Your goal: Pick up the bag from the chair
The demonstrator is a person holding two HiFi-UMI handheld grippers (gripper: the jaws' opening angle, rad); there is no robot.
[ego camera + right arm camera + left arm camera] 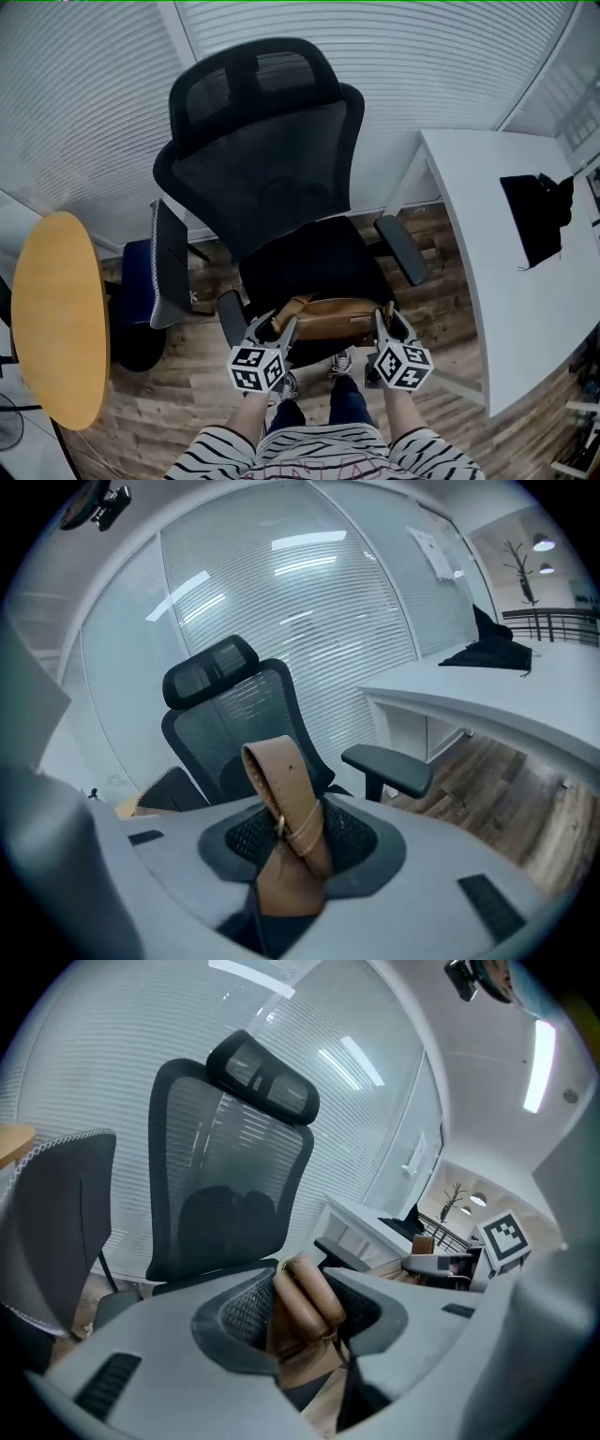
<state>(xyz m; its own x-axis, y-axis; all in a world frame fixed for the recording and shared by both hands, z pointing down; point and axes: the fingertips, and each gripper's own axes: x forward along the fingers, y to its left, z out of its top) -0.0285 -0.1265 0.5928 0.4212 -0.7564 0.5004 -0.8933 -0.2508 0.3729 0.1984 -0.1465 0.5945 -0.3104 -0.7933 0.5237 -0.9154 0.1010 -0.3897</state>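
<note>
A tan leather bag (335,319) hangs between my two grippers, lifted just above the front edge of the black mesh office chair (272,178). My left gripper (278,330) is shut on the bag's left strap (302,1305), which bulges up between its pads. The right gripper (384,323) is shut on the bag's right strap (286,803), a buckled loop that stands up out of its jaws. Both sets of jaws closed on the straps a moment ago. The bag's underside is hidden.
A white desk (506,253) with a dark cloth (536,214) stands at the right, close to the chair's right armrest (403,248). A round yellow table (56,314) and a second dark chair (155,267) are at the left. White blinds fill the back. The person's legs are below the bag.
</note>
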